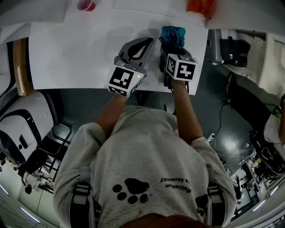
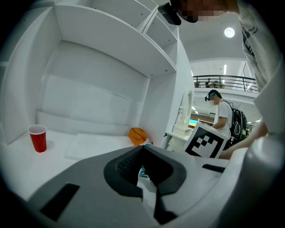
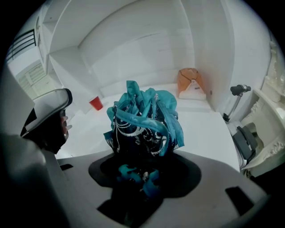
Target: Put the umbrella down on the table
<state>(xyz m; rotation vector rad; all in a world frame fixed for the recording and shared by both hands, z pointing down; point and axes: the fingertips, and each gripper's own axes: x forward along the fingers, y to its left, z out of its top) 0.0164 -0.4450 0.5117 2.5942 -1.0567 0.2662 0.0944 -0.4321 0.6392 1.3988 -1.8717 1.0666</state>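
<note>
A folded teal umbrella point(image 1: 173, 34) with dark and white patterning sticks out forward from my right gripper point(image 1: 172, 45), which is shut on its handle end. In the right gripper view the bundled umbrella point(image 3: 144, 122) fills the middle, rising out of the right gripper point(image 3: 143, 171); whether it touches the white table point(image 1: 80, 53) I cannot tell. My left gripper point(image 1: 148, 42) hovers just to its left over the table's near edge, shut and holding nothing. In its own view the left gripper point(image 2: 143, 153) shows only a sliver of teal through the gap.
A red cup point(image 1: 86, 4) stands at the far left of the table, and an orange object point(image 1: 200, 6) sits at the far right. White shelving point(image 2: 111, 40) backs the table. A dark chair point(image 1: 26, 142) stands on the floor at left. Another person point(image 2: 220, 111) stands beyond.
</note>
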